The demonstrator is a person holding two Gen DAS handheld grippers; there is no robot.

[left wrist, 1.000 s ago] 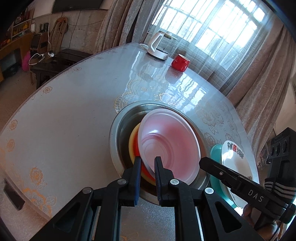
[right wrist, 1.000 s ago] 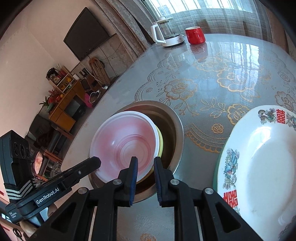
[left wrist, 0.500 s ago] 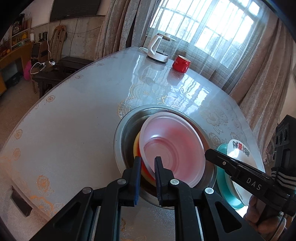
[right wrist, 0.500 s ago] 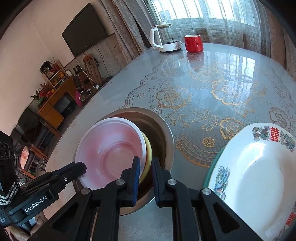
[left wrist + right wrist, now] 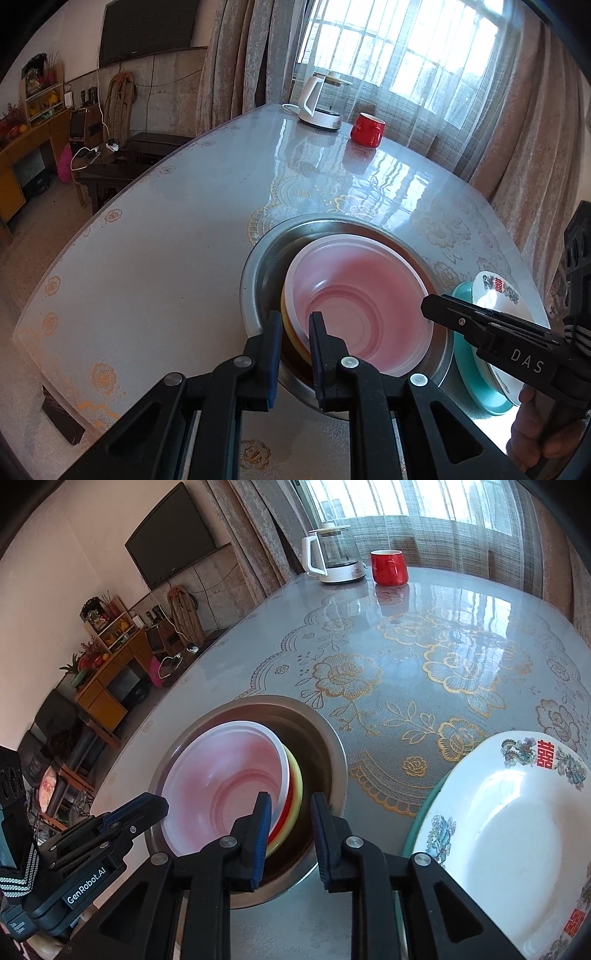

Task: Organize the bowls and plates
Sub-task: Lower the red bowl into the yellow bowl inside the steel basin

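Observation:
A steel basin [image 5: 258, 266] [image 5: 325, 738] sits on the table and holds a stack of bowls: a pink-white one [image 5: 362, 295] [image 5: 225, 775] on top, red and yellow ones [image 5: 293, 794] beneath. My left gripper [image 5: 293, 328] is shut on the near rim of the stacked bowls. My right gripper [image 5: 290, 812] is open, its jaws straddling the rims of the bowls at the stack's other side. A white patterned plate [image 5: 517, 830] [image 5: 495, 291] lies on a teal plate [image 5: 476, 380] to the right of the basin.
A white kettle [image 5: 317, 99] [image 5: 332, 561] and a red mug [image 5: 367, 129] [image 5: 389, 566] stand at the table's far edge by the curtained window. The lace-patterned table top [image 5: 424, 657] stretches between them and the basin.
The right gripper's jaws have opened from nearly shut. Both cameras have drawn back and up a little, and the stack has settled lower in the basin.

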